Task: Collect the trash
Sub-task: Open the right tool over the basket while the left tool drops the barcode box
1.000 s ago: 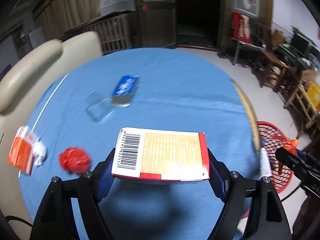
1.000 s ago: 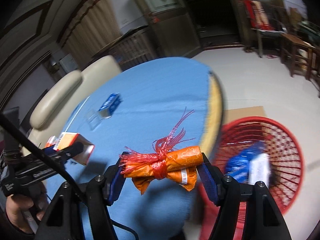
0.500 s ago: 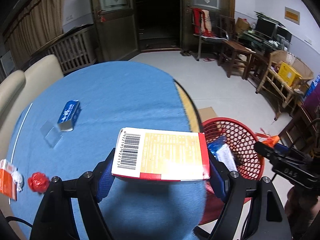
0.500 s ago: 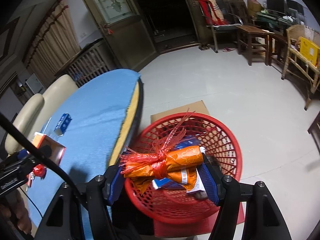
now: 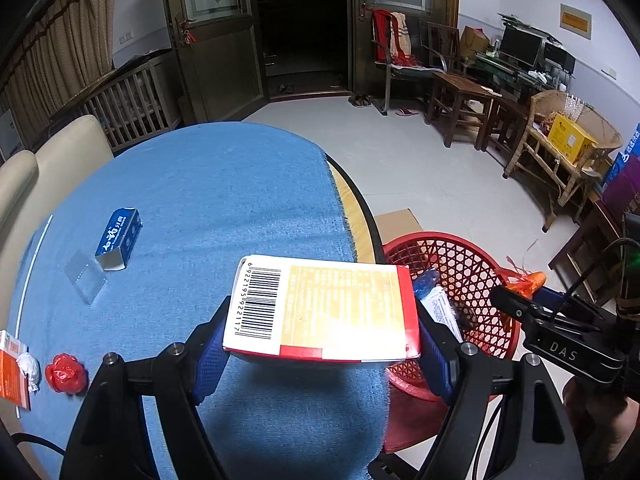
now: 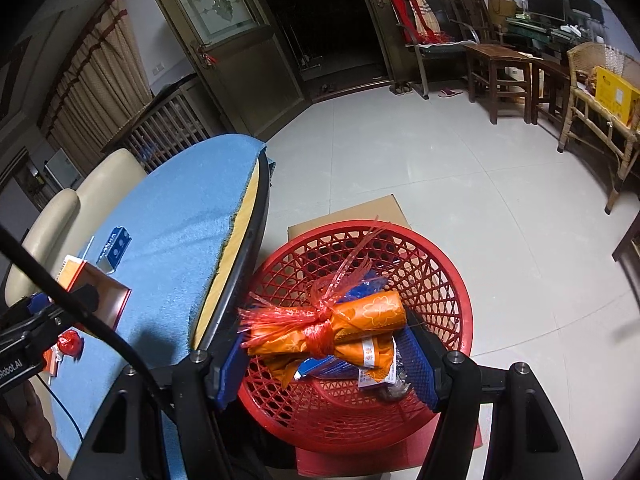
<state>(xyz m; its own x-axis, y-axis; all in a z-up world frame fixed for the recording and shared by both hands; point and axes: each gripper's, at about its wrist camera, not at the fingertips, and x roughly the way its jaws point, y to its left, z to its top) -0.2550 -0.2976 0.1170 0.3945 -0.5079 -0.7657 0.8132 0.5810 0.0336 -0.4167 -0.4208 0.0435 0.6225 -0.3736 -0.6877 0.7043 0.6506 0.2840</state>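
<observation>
My left gripper (image 5: pixel 320 344) is shut on a flat carton (image 5: pixel 324 308), white and red with a barcode, held above the right edge of the blue-clothed round table (image 5: pixel 208 200). A red mesh basket (image 6: pixel 440 272) stands on the floor beside the table with several wrappers inside. My right gripper (image 6: pixel 326 354) is shut on an orange wrapper bundle tied with red string (image 6: pixel 344 320) and hangs right over the basket. The right gripper (image 5: pixel 524 300) also shows at the right of the left wrist view, and the left gripper with its carton (image 6: pixel 96 292) at the left of the right wrist view.
On the table lie a blue box (image 5: pixel 118 238), a clear plastic piece (image 5: pixel 86 280), a crumpled red wrapper (image 5: pixel 66 372), a white wad (image 5: pixel 29 364) and an orange packet (image 5: pixel 12 376). A cream sofa (image 5: pixel 44 164) stands behind it. Cardboard (image 6: pixel 348 208) lies under the basket; chairs and wooden tables line the far right wall.
Both grippers have swung to the right with their loads. The right one went from above the table to above the red basket; the left one now sits at the table's right edge.
</observation>
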